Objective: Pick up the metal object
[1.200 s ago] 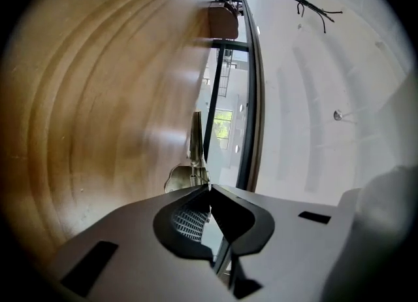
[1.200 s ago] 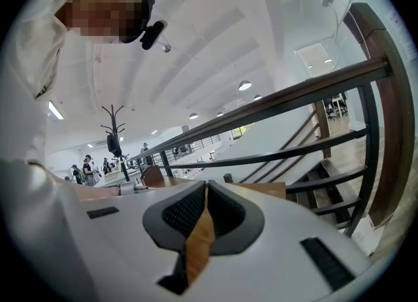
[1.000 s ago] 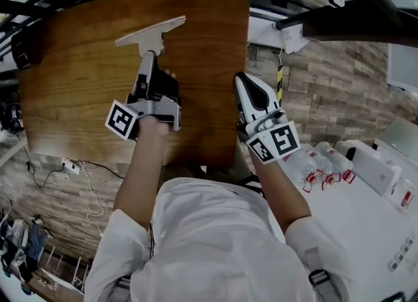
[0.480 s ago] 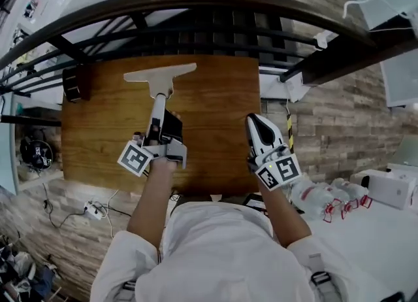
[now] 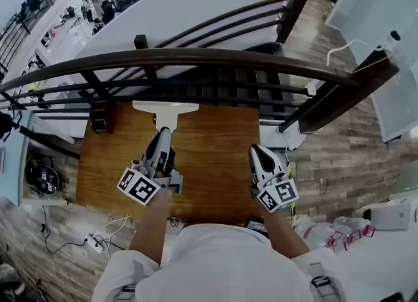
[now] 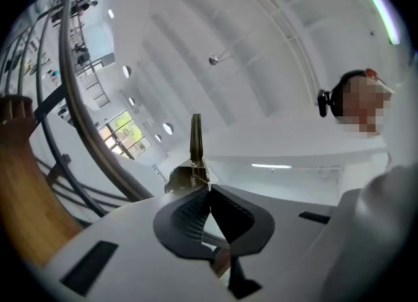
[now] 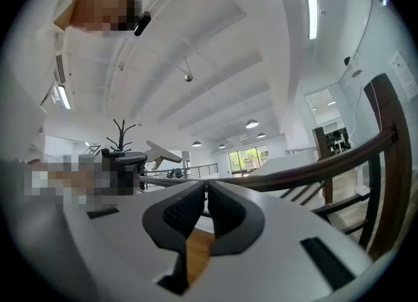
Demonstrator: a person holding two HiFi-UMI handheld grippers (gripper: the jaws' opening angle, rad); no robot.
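The metal object (image 5: 165, 107) is clamped by its stem in the closed left hand-held gripper (image 5: 161, 140), so it is carried clear of the worktop (image 5: 215, 137); the right hand-held gripper (image 5: 260, 153) is kept closed, empty. Compared with a second ago, both are raised toward the railing (image 5: 196, 55), and the crossbar is rolled level
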